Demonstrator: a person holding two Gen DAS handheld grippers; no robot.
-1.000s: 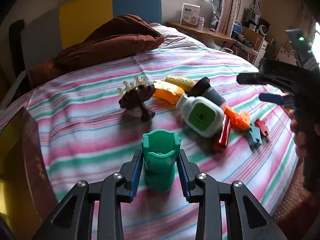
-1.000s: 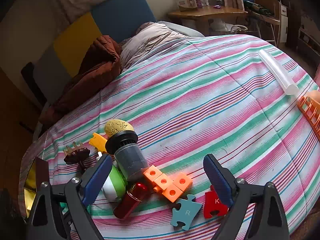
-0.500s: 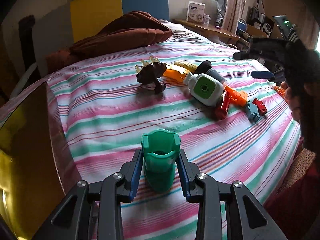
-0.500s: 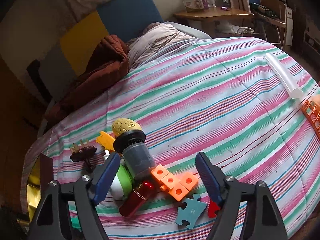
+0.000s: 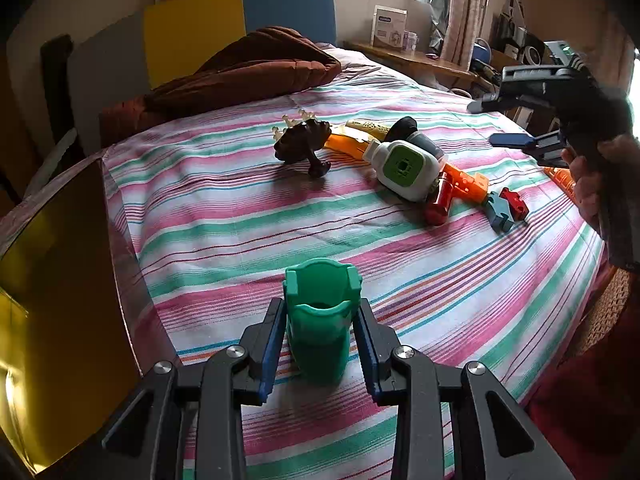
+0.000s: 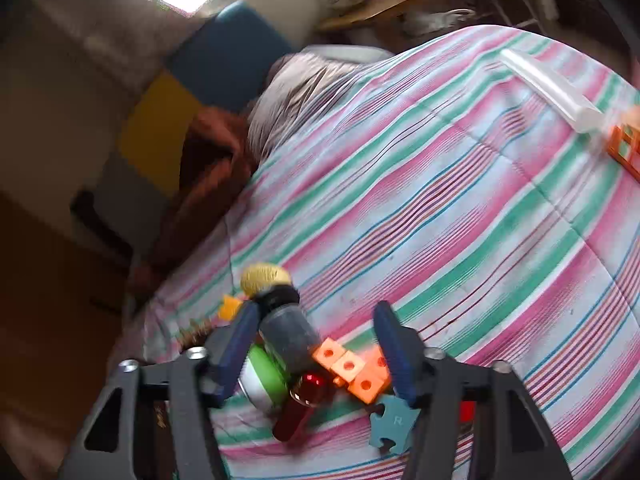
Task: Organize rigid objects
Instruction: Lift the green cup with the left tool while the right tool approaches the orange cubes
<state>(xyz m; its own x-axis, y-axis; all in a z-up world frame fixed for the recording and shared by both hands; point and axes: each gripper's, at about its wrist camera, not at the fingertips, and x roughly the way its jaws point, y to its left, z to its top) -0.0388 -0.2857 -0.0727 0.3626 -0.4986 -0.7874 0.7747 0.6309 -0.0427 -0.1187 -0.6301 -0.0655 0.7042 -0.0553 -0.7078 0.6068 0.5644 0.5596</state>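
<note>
The left gripper [image 5: 320, 340] pinches a green cup [image 5: 320, 328] above the bed [image 5: 240, 216]; a gold box [image 5: 60, 300] lies at nine o'clock. The right gripper [image 6: 316, 344], jaws closing, straddles the orange blocks [image 6: 352, 368]. Next: carry the cup left, release carefully

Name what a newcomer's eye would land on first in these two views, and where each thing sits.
The green cup, clamped in the left gripper above the striped bedspread. Next, the jumbled toy pile mid-bed, led by the white bottle with a green cap. The right gripper hangs over that pile, jaws closing.
</note>
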